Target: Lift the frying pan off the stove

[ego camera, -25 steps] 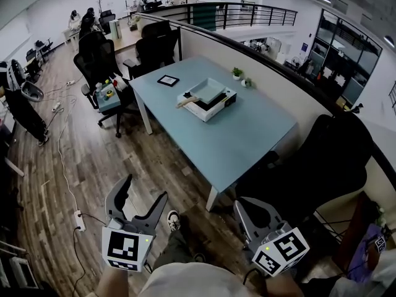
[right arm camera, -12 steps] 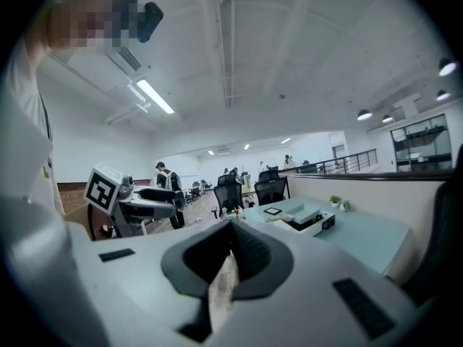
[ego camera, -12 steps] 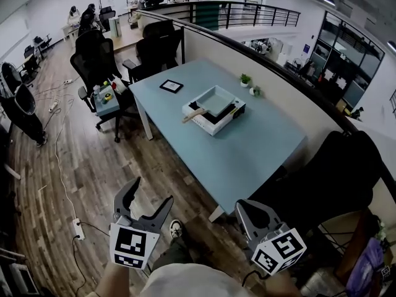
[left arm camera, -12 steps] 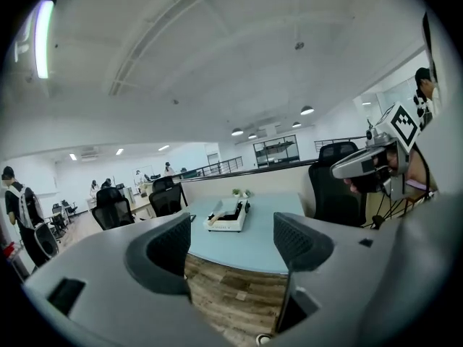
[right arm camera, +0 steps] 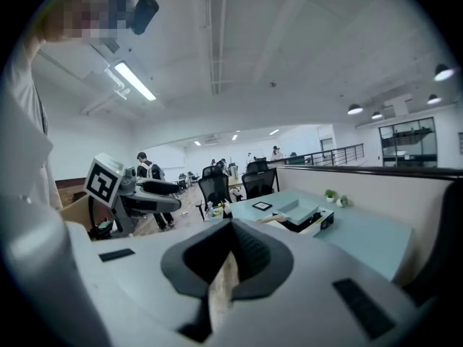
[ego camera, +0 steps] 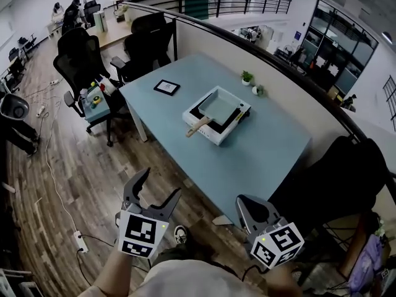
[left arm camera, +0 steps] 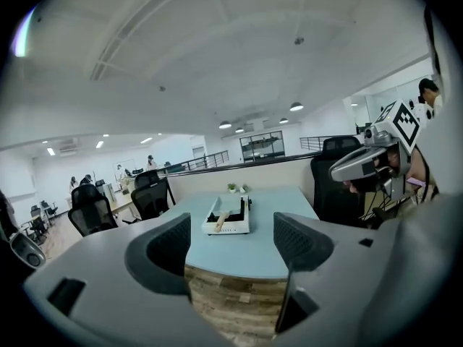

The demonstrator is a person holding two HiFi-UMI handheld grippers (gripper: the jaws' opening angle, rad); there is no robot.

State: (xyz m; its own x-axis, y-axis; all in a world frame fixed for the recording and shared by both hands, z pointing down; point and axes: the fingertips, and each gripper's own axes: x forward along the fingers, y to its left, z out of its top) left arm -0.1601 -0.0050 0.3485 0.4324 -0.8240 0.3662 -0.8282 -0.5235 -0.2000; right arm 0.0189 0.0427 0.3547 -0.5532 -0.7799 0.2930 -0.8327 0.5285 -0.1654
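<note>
The left tool (left arm camera: 233, 243) is held low in front of the person with its jaws wide apart and nothing between them. The right tool (right arm camera: 233, 255) hangs beside it with its jaws closed on each other, also empty. Both are well apart from the bench (ego camera: 260, 156), over the wooden floor.

The frying pan (ego camera: 221, 107) sits on the white stove (ego camera: 230, 130) near the middle of the bench, its pale handle (ego camera: 199, 127) jutting out past the stove towards the near left edge. A small potted plant (ego camera: 247, 77) stands beyond it, near the partition.

None of the lift has begun, and the approach comes first. The closed right tool would only knock the handle unless it opens beforehand. A grip far out on the handle could let the pan tip, and a sideways pull might drag the light stove along. Whether the pan holds anything is hard to tell at this range; if it does, a tilt would spill it.
</note>
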